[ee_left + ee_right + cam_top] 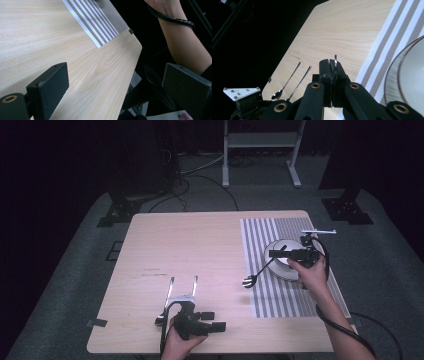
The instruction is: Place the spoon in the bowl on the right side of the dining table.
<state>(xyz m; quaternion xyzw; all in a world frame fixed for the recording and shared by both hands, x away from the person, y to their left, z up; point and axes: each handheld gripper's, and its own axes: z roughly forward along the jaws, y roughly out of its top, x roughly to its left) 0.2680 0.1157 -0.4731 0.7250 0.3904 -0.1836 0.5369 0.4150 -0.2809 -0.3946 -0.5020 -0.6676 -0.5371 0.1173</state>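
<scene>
The right gripper (274, 253) is over the striped placemat (260, 232) at the right side of the table (200, 240). Its jaws are closed on the handle of a fork (255, 276). The fork slopes down to the left, and its head is at the near-left edge of the placemat. A white plate (286, 270) lies on the placemat below the gripper.

The left gripper (214, 321) is at the near edge of the table. Its jaws are wide apart and hold nothing. Two spoons (182, 287) lie side by side on the bare wood just beyond it.
</scene>
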